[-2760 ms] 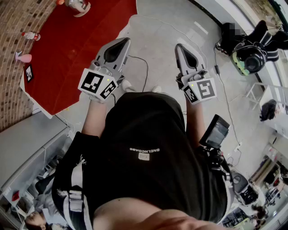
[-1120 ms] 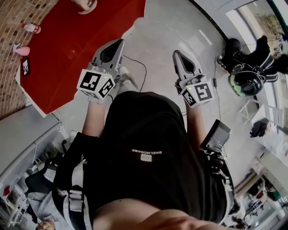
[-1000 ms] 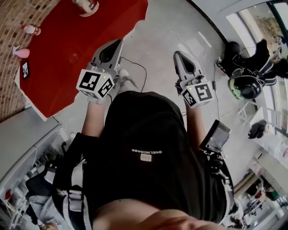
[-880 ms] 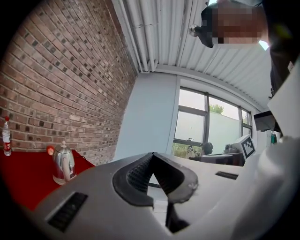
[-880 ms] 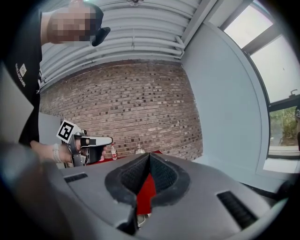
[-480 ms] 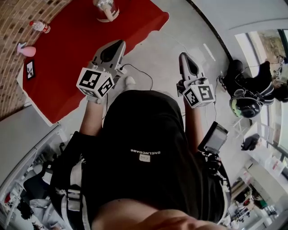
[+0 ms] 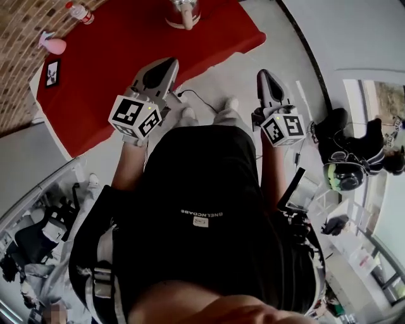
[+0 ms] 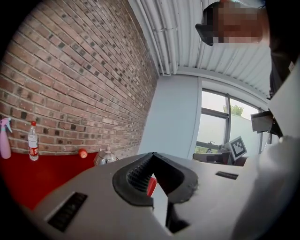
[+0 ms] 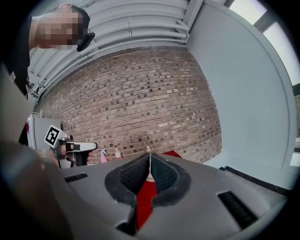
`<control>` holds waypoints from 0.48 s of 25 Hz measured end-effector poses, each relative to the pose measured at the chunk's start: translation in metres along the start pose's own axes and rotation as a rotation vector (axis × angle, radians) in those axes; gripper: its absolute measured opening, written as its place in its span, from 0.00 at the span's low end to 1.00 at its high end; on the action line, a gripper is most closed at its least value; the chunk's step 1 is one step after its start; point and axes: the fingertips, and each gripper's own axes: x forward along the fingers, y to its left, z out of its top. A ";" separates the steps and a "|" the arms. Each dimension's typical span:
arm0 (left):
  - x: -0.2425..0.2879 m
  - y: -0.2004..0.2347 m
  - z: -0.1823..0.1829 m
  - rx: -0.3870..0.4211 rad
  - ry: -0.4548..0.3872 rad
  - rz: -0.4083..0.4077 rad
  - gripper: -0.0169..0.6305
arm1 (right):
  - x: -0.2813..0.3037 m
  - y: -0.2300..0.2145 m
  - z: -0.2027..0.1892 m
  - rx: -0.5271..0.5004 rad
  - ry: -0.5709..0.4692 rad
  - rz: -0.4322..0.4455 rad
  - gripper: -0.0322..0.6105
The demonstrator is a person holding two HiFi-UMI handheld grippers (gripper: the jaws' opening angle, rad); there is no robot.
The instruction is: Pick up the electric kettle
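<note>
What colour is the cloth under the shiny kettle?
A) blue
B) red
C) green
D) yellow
B: in the head view the kettle stands on a table covered with a red cloth.

Two grey handheld grippers are showing, the left gripper (image 7: 169,63) and the right gripper (image 7: 262,73), each carrying one cube with black-and-white square markers. One red-covered surface (image 7: 126,38) is bearing five things: one shiny silver metal electric kettle (image 7: 181,9), one clear plastic bottle with a red label (image 7: 79,11), one pink spray bottle (image 7: 50,44), one small orange-red ball (image 8: 82,153) and one black-framed square marker card (image 7: 52,71). Two people are appearing: the person in a black shirt (image 7: 202,190) holding the grippers, and one more person in dark clothing (image 7: 354,155) off to the right.
</note>
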 end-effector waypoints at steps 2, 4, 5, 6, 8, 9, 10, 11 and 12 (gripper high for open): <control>-0.004 0.011 0.004 -0.004 -0.005 0.026 0.03 | 0.016 0.005 0.004 -0.009 0.004 0.030 0.06; -0.004 0.016 0.012 -0.001 -0.009 0.048 0.03 | 0.030 0.006 0.012 -0.013 0.006 0.057 0.06; -0.003 0.017 0.016 0.001 -0.013 0.062 0.03 | 0.035 0.004 0.016 -0.014 0.009 0.074 0.06; -0.003 0.016 0.019 0.004 -0.019 0.077 0.03 | 0.040 0.003 0.018 -0.015 0.013 0.093 0.06; -0.005 0.007 0.024 0.014 -0.034 0.109 0.03 | 0.041 -0.001 0.022 -0.017 0.014 0.134 0.06; -0.007 0.001 0.027 0.021 -0.042 0.128 0.03 | 0.040 -0.002 0.025 -0.019 0.013 0.155 0.06; -0.009 -0.001 0.031 0.025 -0.048 0.150 0.03 | 0.041 -0.001 0.028 -0.023 0.012 0.177 0.06; -0.011 0.000 0.036 0.026 -0.055 0.176 0.03 | 0.047 0.000 0.032 -0.028 0.015 0.200 0.06; -0.012 0.004 0.040 0.022 -0.061 0.201 0.03 | 0.056 0.002 0.035 -0.034 0.023 0.224 0.06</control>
